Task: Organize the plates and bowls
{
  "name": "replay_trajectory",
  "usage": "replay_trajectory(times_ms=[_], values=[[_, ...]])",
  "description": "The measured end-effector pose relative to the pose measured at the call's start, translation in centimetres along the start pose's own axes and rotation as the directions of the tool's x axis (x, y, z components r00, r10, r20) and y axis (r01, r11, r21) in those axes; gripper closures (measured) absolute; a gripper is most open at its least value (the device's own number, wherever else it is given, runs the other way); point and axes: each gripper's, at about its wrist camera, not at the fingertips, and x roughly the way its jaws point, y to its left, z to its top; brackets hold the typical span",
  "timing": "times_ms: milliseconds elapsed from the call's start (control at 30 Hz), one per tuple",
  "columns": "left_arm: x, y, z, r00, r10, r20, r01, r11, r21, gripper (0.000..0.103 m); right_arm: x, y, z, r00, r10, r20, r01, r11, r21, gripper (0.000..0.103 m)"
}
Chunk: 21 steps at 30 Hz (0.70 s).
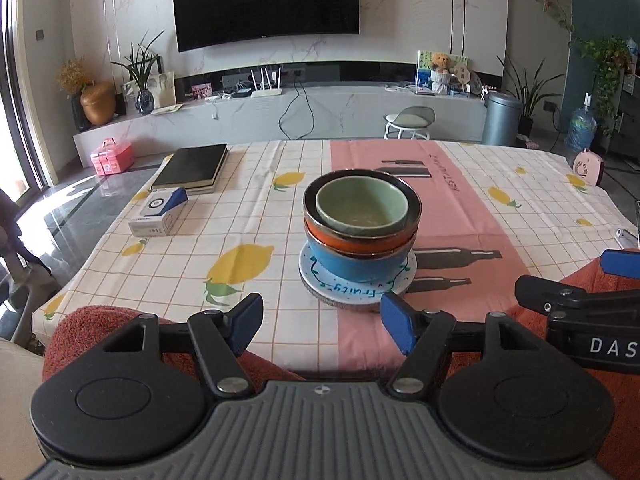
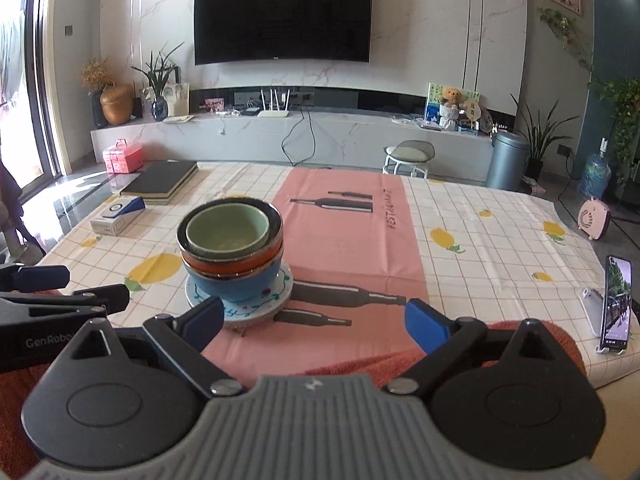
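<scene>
A stack stands mid-table: a green bowl [image 1: 362,206] nested in an orange bowl [image 1: 360,242], in a blue bowl [image 1: 356,266], on a white patterned plate [image 1: 352,290]. The same stack shows in the right wrist view, with the green bowl [image 2: 227,230] on top and the plate [image 2: 256,306] below. My left gripper [image 1: 322,322] is open and empty, just short of the plate. My right gripper [image 2: 314,320] is open and empty, right of the stack. Both rest over a red towel [image 1: 92,324].
Black books [image 1: 190,168] and a white-blue box [image 1: 158,212] lie at the far left of the tablecloth [image 1: 460,208]. A phone on a stand [image 2: 616,304] stands at the right edge. The table's far edge faces a TV wall.
</scene>
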Motion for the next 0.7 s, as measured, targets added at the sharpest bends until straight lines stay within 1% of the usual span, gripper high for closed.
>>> replay_trajectory(times_ms=[100,167,367,500,700], values=[[0.6,-0.1,-0.3,1.000,-0.014,-0.025,0.014,1.000,0.006,0.024,1.2,-0.2,-0.7,0.999,0.006,-0.050,-0.005,1.000,0.021,0.008],[1.0,-0.5,-0.5,0.999,-0.026,-0.027,0.026,1.000,0.013,0.024,1.9,-0.5,-0.9,0.998,0.005,-0.066,-0.003,1.000,0.030,0.008],[1.9,-1.3,-0.7,0.997,-0.050,-0.056,0.052,0.998,0.020,0.024,3.1,-1.1,-1.1,0.997,-0.003,-0.081,0.006,1.000,0.029,0.008],[1.8,-1.6,-0.7,0.997,-0.055,-0.057,0.056,0.998,0.027,0.024,3.4,-1.5,-1.2,0.996,-0.011,-0.085,0.015,0.999,0.040,0.008],[1.4,-1.5,-0.4,0.997,-0.057,-0.051,0.058,0.998,0.021,0.024,2.7,-1.4,-1.0,0.998,-0.007,-0.066,0.010,0.999,0.042,0.008]])
